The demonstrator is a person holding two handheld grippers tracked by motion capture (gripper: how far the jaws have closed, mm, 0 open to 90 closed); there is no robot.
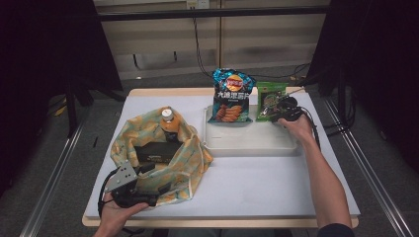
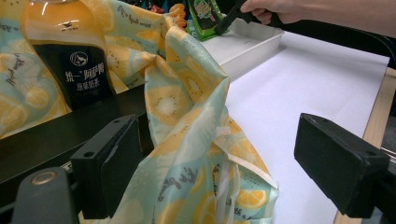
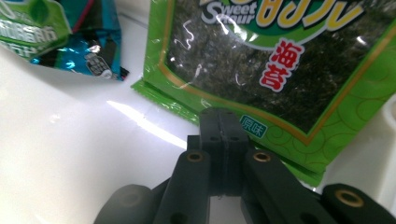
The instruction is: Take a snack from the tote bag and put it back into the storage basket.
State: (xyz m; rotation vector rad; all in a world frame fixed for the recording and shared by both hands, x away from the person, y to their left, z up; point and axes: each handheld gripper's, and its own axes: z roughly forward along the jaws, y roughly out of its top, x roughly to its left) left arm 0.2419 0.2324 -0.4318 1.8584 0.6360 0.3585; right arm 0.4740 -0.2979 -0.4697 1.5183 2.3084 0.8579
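Observation:
A yellow-and-green fruit-print bag [image 1: 195, 165] lies open at the table's left. It holds an orange drink bottle [image 1: 169, 123] and a black box [image 1: 155, 150]. My left gripper [image 1: 148, 197] sits at the bag's near edge. Its jaws stand open and wide in the left gripper view, where a fold of the bag fabric [image 2: 196, 140] lies loose between them [image 2: 224, 163]. My right gripper [image 1: 276, 116] is shut, its tips [image 3: 223, 116] at the lower edge of a green seaweed packet [image 3: 280, 60]. Whether the tips touch the packet I cannot tell.
A white tray [image 1: 252, 143] stands at centre right. A blue chips bag [image 1: 230, 96] and the seaweed packet [image 1: 271, 101] lean at its far side. Bare white tabletop [image 1: 257, 187] spreads in front of the tray. Dark stands and cables flank the table.

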